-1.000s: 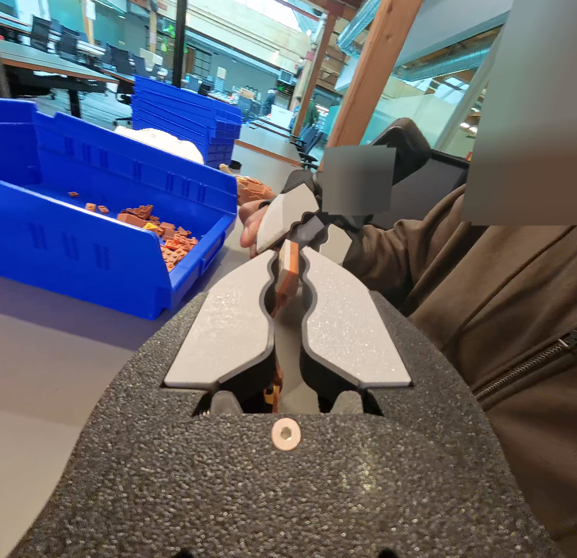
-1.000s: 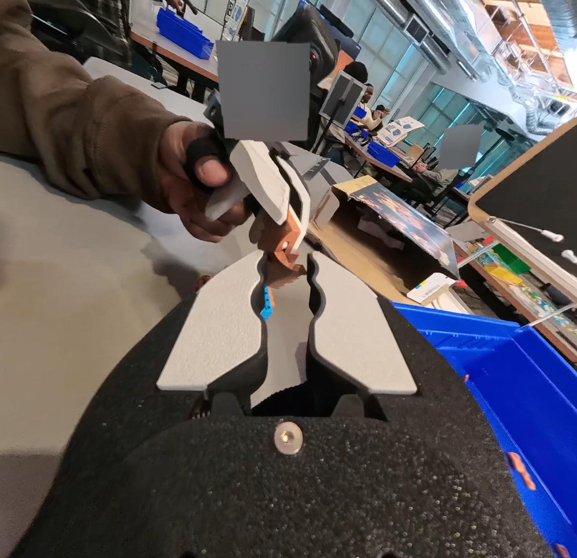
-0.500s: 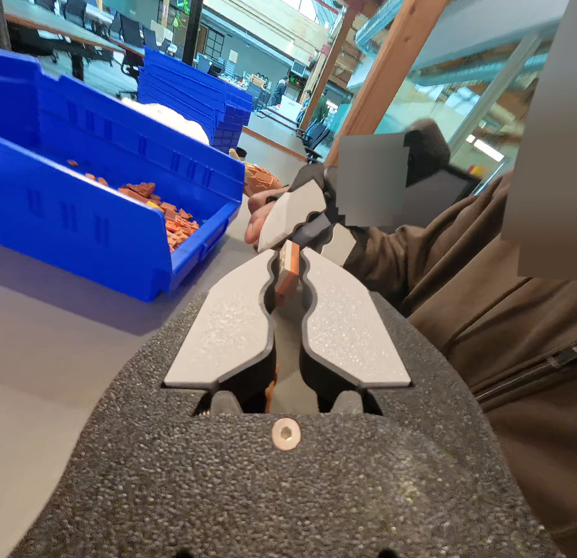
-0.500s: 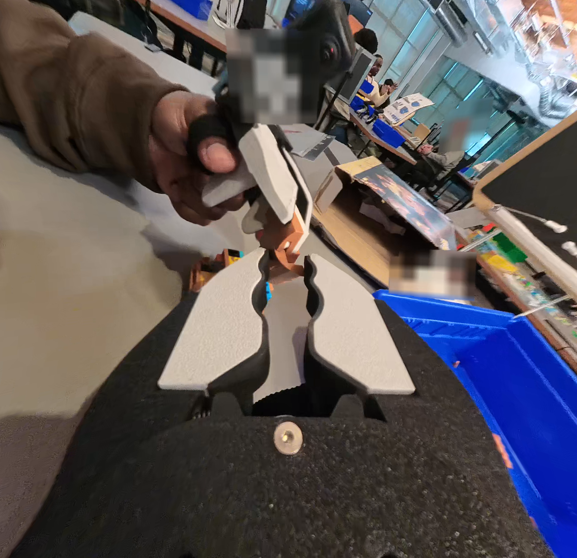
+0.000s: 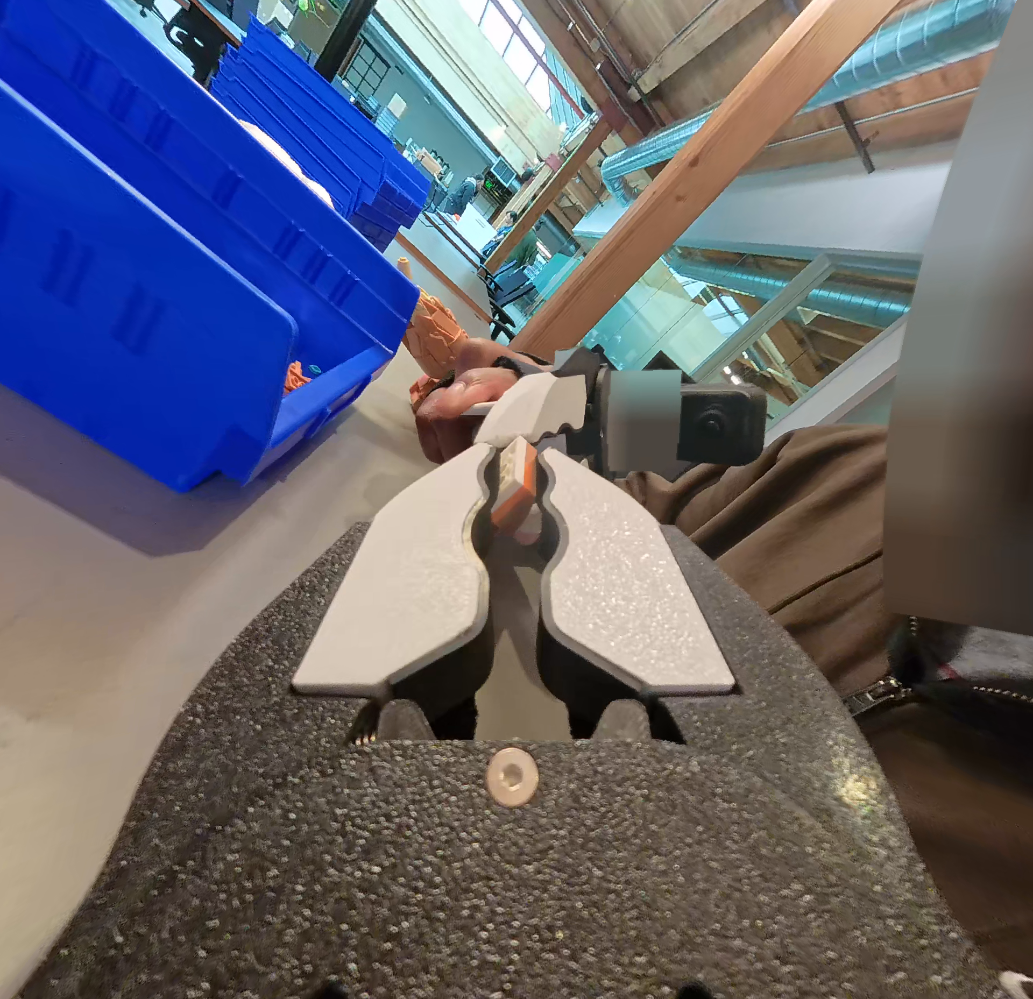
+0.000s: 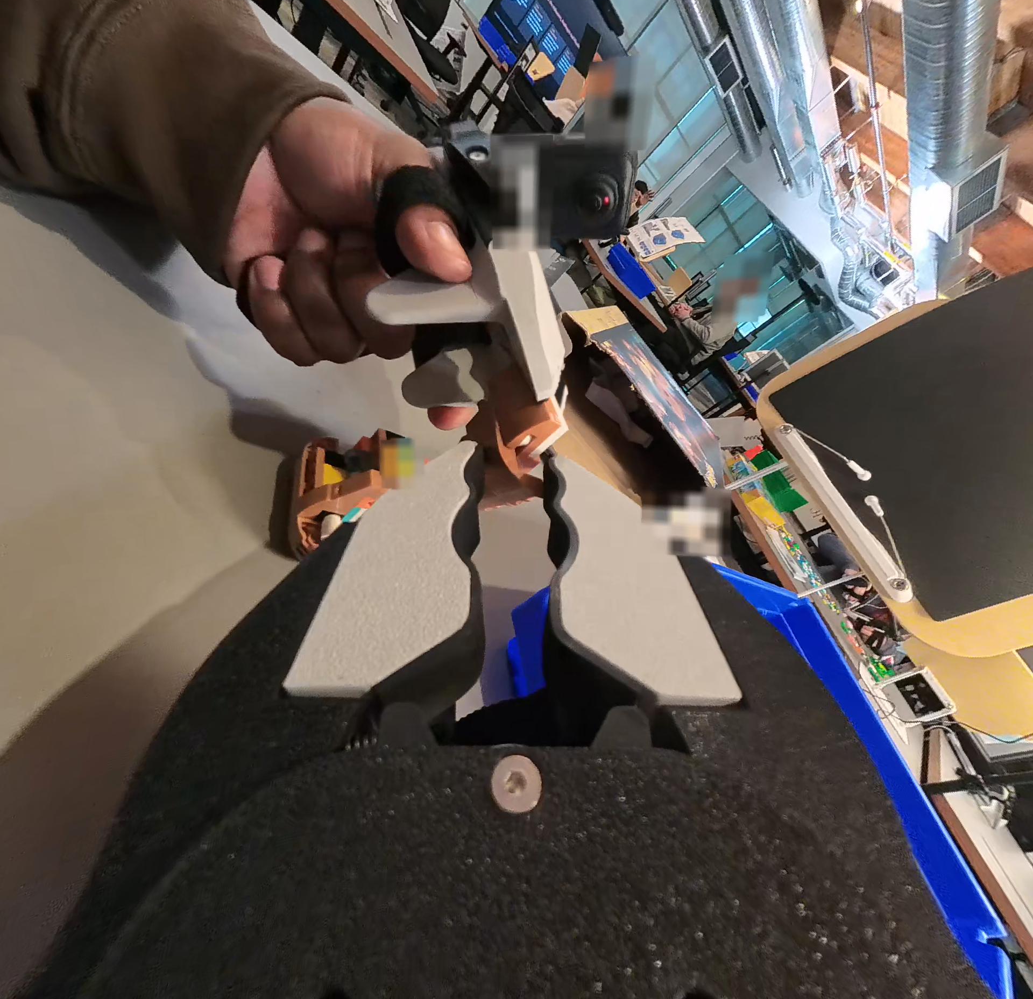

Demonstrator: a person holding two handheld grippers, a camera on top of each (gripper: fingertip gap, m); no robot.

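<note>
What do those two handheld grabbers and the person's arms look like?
Each gripper has two flat, pale grey fingers with wavy dark-lined inner edges, on a black pebbled body with a silver screw. A black camera sits on top. The sleeves are brown.

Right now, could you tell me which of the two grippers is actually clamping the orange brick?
The left gripper: its jaws pinch the orange brick. The right gripper, jaws apart, only reaches toward it.
</note>
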